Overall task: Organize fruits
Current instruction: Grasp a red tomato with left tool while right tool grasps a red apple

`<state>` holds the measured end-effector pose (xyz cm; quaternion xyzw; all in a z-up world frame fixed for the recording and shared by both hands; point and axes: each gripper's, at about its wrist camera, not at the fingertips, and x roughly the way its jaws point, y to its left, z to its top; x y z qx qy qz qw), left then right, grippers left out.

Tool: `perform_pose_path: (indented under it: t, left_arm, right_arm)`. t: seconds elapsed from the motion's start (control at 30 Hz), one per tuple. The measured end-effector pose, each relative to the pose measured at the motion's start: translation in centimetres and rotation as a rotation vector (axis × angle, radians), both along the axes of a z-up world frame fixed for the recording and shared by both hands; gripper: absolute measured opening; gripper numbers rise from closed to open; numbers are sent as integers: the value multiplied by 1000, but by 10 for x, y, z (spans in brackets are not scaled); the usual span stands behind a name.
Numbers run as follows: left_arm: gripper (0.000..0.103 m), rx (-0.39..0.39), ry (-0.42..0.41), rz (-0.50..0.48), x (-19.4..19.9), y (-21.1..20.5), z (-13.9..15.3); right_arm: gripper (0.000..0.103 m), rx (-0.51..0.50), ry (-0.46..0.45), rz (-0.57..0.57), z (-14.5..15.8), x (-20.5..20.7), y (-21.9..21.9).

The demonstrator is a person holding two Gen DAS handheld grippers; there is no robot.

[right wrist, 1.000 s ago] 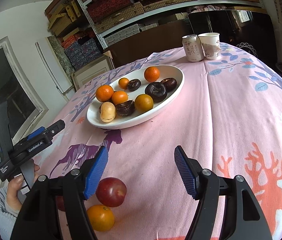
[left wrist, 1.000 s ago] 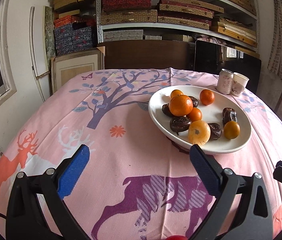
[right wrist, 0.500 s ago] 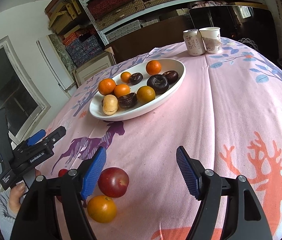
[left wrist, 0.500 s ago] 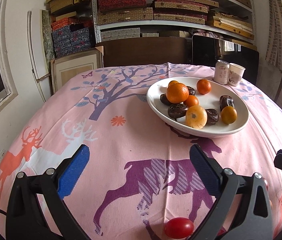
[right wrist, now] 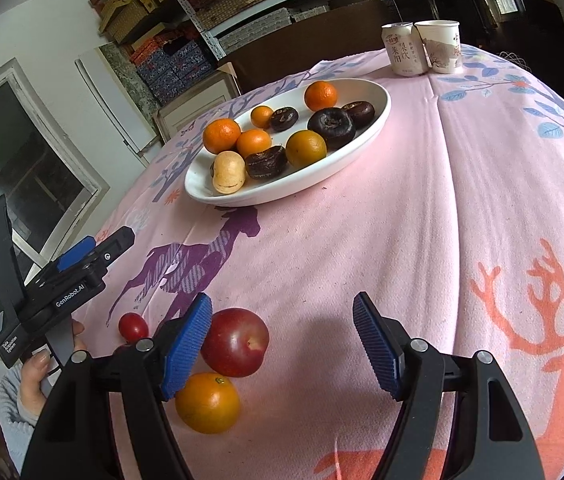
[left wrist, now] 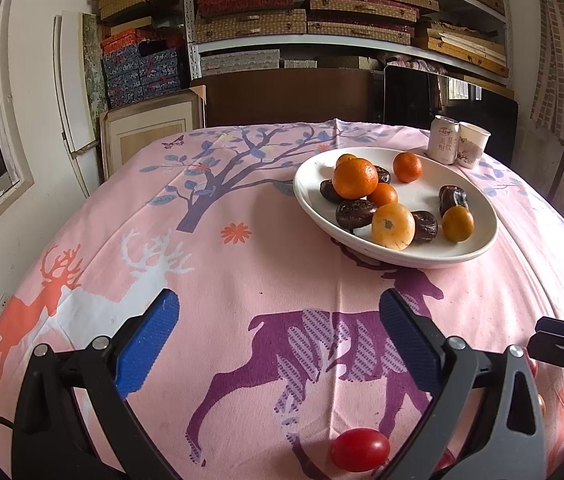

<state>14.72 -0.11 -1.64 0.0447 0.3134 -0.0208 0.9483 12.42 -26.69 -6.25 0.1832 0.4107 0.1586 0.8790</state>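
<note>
Both tongs are spread and pinch nothing. The right tongs (right wrist: 282, 344) hang over the pink table (right wrist: 462, 208), with a red apple (right wrist: 235, 342) and an orange (right wrist: 207, 402) touching just by their left finger, and a small red tomato (right wrist: 133, 327) further left. The white plate (right wrist: 366, 140) of fruit sits farther off, a can (right wrist: 402, 50) and paper cup (right wrist: 442, 46) beyond. The left tongs (left wrist: 279, 336) hover near the tomato.

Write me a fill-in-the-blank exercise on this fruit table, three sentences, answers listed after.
1. The white plate of fruit sits on a tablecloth whose main colour is ____.
2. The right claw is ____, gripping nothing.
3. Beside the red apple on the cloth lies a loose ____ fruit.

Missing words: pink; open; orange
</note>
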Motion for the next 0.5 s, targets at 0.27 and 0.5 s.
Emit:
perform_pose_path:
  t: [0.27, 0.5]
  left_arm:
    - [98, -72, 56, -92, -15, 4, -4]
    - [98, -148, 146, -206, -39, 11, -14]
  right_arm:
    - [58, 77, 31, 70, -3, 3, 3]
    - [56, 121, 85, 142, -9, 4, 13]
